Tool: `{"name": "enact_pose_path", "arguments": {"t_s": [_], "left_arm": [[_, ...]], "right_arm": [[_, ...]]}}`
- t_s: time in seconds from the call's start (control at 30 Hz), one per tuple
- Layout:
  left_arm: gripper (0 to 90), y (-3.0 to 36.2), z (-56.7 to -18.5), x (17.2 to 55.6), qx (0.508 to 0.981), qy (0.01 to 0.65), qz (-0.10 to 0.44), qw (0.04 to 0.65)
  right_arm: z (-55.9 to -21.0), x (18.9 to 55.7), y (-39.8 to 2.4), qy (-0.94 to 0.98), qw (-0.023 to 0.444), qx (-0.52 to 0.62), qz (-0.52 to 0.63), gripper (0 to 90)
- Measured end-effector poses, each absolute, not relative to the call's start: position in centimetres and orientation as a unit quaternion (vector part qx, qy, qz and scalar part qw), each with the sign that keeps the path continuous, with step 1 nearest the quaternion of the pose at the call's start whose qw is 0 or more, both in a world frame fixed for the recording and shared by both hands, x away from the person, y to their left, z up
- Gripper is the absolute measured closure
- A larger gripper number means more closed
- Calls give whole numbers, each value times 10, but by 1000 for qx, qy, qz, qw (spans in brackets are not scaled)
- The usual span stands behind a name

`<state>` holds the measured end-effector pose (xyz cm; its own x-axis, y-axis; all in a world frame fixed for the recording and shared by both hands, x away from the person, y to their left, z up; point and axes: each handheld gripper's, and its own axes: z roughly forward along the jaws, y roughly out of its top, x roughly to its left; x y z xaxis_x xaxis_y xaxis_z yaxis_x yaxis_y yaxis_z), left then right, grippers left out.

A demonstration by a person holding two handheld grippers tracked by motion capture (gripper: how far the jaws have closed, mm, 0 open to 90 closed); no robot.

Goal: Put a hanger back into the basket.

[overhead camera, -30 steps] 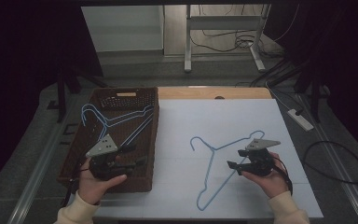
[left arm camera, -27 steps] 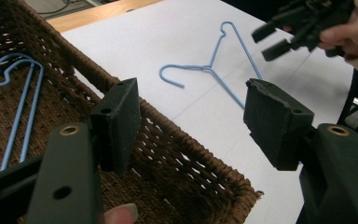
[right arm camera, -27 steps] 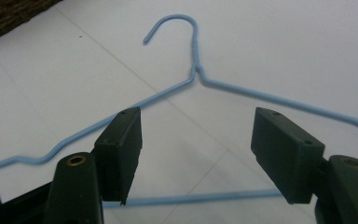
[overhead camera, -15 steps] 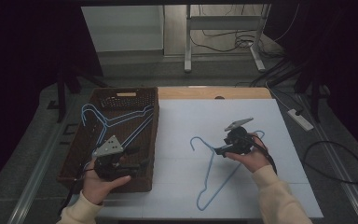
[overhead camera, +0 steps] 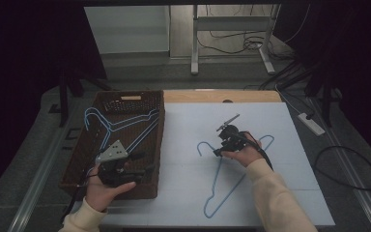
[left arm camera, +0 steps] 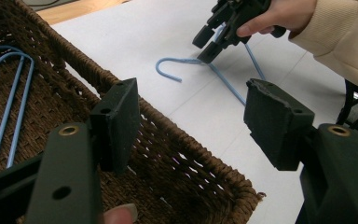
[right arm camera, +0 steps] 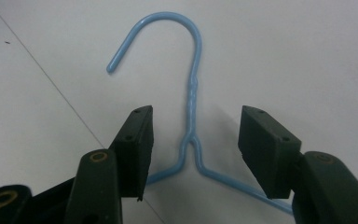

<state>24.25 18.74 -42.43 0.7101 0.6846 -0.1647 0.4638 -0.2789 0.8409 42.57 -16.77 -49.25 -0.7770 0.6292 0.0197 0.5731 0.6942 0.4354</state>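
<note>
The right gripper straddles the neck of the light blue wire coat hanger lying flat on the white counter. Its fingers have just been closing, yet both pads stand clear of the wire. The twisted neck runs straight ahead between them, the hook curling beyond and the shoulders splaying back beneath. The right hand is much nearer; open counter surrounds the hanger. The left gripper hovers over the brown woven basket, which holds more blue hangers, its fingers spread and empty.
</note>
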Motion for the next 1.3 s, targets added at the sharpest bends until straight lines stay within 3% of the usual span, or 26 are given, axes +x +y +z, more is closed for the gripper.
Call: {"name": "enact_pose_path", "arguments": {"t_s": [0.23, 0.37, 0.5, 1.0, 1.3], "left_arm": [[360, 187, -425, 243, 792, 363, 115, 478], [360, 187, -424, 242, 792, 362, 114, 479], [361, 187, -424, 242, 791, 362, 115, 480], [370, 184, -421, 240, 787, 360, 102, 491], [374, 156, -418, 237, 807, 342, 84, 475]], "right_arm": [[-498, 432, -152, 930, 65, 319, 169, 579], [-497, 435, -138, 940, 60, 310, 133, 759], [-497, 436, -134, 937, 54, 323, 121, 850], [-486, 427, -146, 924, 79, 333, 173, 865], [-474, 419, -154, 917, 89, 330, 208, 865]]}}
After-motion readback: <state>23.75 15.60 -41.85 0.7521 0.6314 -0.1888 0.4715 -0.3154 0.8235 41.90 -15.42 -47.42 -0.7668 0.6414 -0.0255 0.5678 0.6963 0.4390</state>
